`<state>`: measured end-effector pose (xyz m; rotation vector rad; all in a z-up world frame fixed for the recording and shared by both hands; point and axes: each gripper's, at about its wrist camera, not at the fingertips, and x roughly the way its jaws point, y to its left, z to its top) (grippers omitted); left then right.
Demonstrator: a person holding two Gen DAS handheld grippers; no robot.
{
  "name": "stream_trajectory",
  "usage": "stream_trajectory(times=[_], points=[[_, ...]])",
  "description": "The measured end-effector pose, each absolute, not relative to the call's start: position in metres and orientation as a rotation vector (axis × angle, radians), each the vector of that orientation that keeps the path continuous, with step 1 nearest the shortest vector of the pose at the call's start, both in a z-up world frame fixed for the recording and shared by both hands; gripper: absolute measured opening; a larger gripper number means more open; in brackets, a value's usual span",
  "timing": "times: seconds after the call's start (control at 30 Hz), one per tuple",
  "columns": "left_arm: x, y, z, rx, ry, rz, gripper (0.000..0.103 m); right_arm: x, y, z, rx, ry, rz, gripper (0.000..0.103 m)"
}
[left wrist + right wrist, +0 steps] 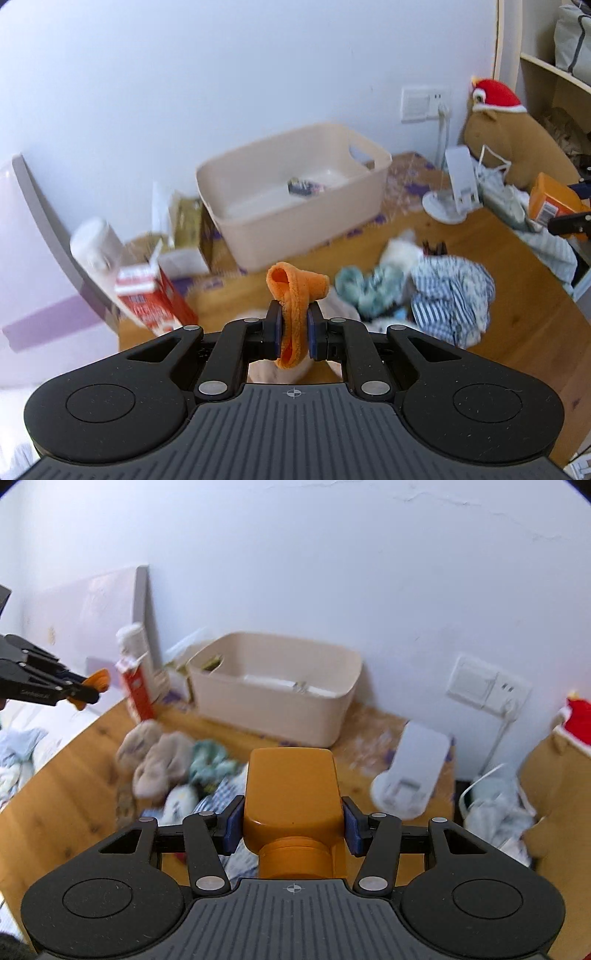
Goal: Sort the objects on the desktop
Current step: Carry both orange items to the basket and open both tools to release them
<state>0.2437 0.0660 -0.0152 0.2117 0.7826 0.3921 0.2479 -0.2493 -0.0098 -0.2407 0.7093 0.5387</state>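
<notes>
My left gripper (294, 323) is shut on an orange fleece sock (295, 291) and holds it above the wooden desk (517, 332); it also shows at the left of the right wrist view (90, 690). My right gripper (291, 821) is shut on an orange bottle (293, 794) held above the desk; the bottle also shows in the left wrist view (550, 201). A beige plastic bin (291, 192) stands at the back against the wall and also shows in the right wrist view (277, 690), with small items inside.
A pile of clothes lies mid-desk: a striped cloth (450, 291), a teal sock (365, 288), beige socks (155, 757). A red carton (151, 299) and a white bottle (98, 243) stand left. A white phone stand (458, 184) and a plush toy (517, 144) stand right.
</notes>
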Motion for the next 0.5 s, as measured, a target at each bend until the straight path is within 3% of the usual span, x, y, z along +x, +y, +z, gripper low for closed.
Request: stream_trajectory(times=[0.5], points=[[0.296, 0.085, 0.052, 0.296, 0.664, 0.437, 0.013, 0.320, -0.248, 0.030, -0.242, 0.585, 0.487, 0.050]])
